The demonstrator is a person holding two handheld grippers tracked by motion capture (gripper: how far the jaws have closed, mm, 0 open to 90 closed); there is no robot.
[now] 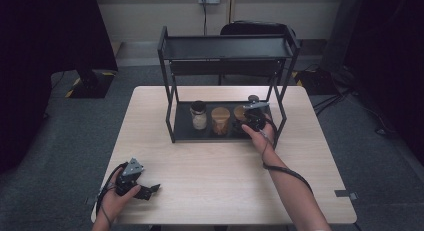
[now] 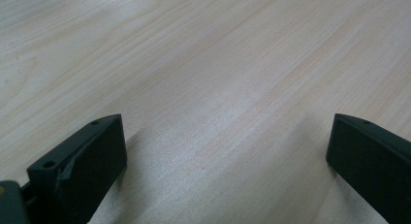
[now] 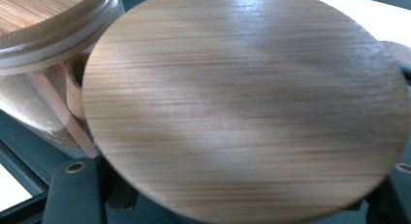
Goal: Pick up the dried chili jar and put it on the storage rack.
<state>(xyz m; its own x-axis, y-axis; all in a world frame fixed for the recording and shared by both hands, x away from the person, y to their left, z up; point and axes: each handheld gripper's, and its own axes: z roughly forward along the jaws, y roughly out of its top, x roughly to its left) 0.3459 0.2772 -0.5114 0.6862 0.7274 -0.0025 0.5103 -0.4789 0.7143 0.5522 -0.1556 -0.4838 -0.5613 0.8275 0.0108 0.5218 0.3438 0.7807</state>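
A black two-tier rack [image 1: 172, 113] stands at the far middle of the table. On its lower shelf stands a row of three jars: a dark-lidded one [image 1: 198, 115], a bamboo-lidded one [image 1: 220, 120], and a third [image 1: 240, 113] at the right. My right gripper [image 1: 248, 122] reaches into the shelf around that third jar. In the right gripper view its round bamboo lid [image 3: 242, 103] sits just above the jaws, which hug the jar from both sides. My left gripper [image 1: 150, 189] rests open on the table near the front left, with nothing but bare wood between its jaws [image 2: 225, 151].
The neighbouring jar [image 3: 43, 49] stands very close on the left of the held one. A small cork-coloured top [image 1: 253, 98] sits behind it at the shelf's right end. The rack's posts and upper shelf [image 1: 225, 47] enclose the jars. The light wood table [image 1: 215, 166] stretches in front.
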